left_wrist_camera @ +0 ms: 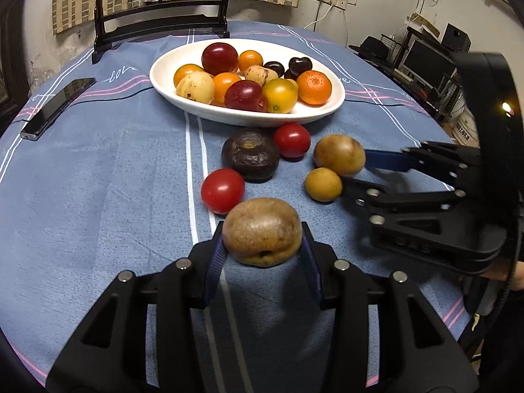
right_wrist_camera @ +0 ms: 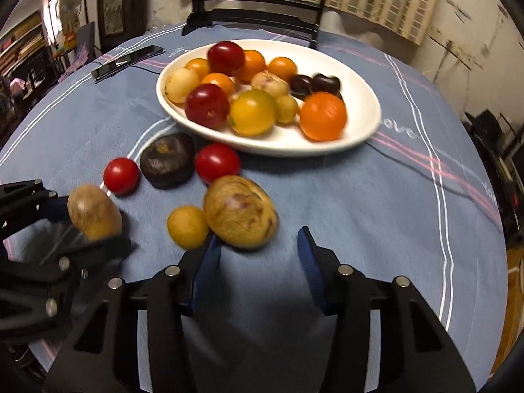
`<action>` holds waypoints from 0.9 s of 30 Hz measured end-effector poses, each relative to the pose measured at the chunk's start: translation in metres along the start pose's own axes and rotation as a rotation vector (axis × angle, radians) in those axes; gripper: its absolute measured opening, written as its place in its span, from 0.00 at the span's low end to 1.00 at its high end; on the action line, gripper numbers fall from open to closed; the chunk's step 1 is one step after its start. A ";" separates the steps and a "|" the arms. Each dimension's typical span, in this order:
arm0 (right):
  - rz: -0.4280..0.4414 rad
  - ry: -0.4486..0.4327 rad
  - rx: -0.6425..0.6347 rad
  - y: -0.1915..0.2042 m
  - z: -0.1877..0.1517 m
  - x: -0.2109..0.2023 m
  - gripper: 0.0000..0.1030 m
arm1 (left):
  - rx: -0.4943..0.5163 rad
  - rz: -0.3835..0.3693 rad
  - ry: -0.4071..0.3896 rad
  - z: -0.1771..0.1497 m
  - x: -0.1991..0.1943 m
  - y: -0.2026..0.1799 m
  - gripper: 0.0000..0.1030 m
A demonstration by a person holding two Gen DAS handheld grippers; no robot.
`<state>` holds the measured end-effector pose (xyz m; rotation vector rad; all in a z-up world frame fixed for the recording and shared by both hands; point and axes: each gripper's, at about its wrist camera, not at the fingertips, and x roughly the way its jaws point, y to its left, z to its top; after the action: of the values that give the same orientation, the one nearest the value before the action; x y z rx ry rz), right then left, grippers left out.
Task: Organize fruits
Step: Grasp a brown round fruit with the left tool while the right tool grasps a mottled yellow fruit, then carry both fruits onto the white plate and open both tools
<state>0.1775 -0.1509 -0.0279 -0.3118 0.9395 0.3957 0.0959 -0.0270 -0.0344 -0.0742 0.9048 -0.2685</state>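
Fruits: left claw (left_wrist_camera: pixel 262 249) clamped on brown fruit (left_wrist_camera: pixel 262 231); right claw (right_wrist_camera: pixel 258 245) released, nudging speckled fruit (right_wrist_camera: pixel 240 211), may roll into small yellow fruit (right_wrist_camera: pixel 187 227)

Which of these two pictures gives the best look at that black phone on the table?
The left wrist view: the phone lies large and sharp on the blue tablecloth. In the right wrist view the phone is farther off, smaller and slightly blurred.

Warm, dim indoor light falls from above, leaving soft shadows under the fruit on the table (left_wrist_camera: pixel 98 170) and glare spots on the white bowl (left_wrist_camera: pixel 170 88). Both views bulge, with dark corners. The right wrist view is smeared by motion blur; the left is mostly sharp.
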 end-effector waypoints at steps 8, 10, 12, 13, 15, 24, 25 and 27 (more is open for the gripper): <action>0.072 -0.033 0.036 -0.003 0.007 -0.001 0.37 | -0.004 -0.006 -0.001 0.000 0.000 0.001 0.42; 0.106 -0.052 0.076 -0.009 0.003 -0.007 0.37 | -0.005 -0.007 -0.001 0.000 0.000 0.001 0.42; 0.110 -0.066 0.102 -0.012 0.000 -0.013 0.37 | -0.010 -0.014 -0.002 0.000 0.000 0.002 0.42; 0.116 -0.073 0.113 -0.014 -0.002 -0.015 0.37 | -0.012 -0.016 -0.003 0.000 -0.001 0.002 0.42; 0.130 -0.083 0.143 -0.020 -0.010 -0.021 0.37 | -0.006 -0.006 -0.003 0.000 -0.001 0.001 0.42; 0.134 -0.110 0.209 -0.038 -0.034 -0.039 0.37 | 0.010 0.023 -0.006 0.000 -0.003 -0.004 0.42; 0.132 -0.111 0.215 -0.040 -0.037 -0.040 0.37 | 0.019 0.026 -0.013 0.001 -0.005 -0.006 0.42; 0.129 -0.115 0.221 -0.043 -0.039 -0.042 0.37 | 0.029 0.019 -0.031 0.002 -0.009 -0.008 0.42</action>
<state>0.1466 -0.2135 -0.0111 -0.0266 0.8839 0.4196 0.0903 -0.0323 -0.0251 -0.0427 0.8699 -0.2622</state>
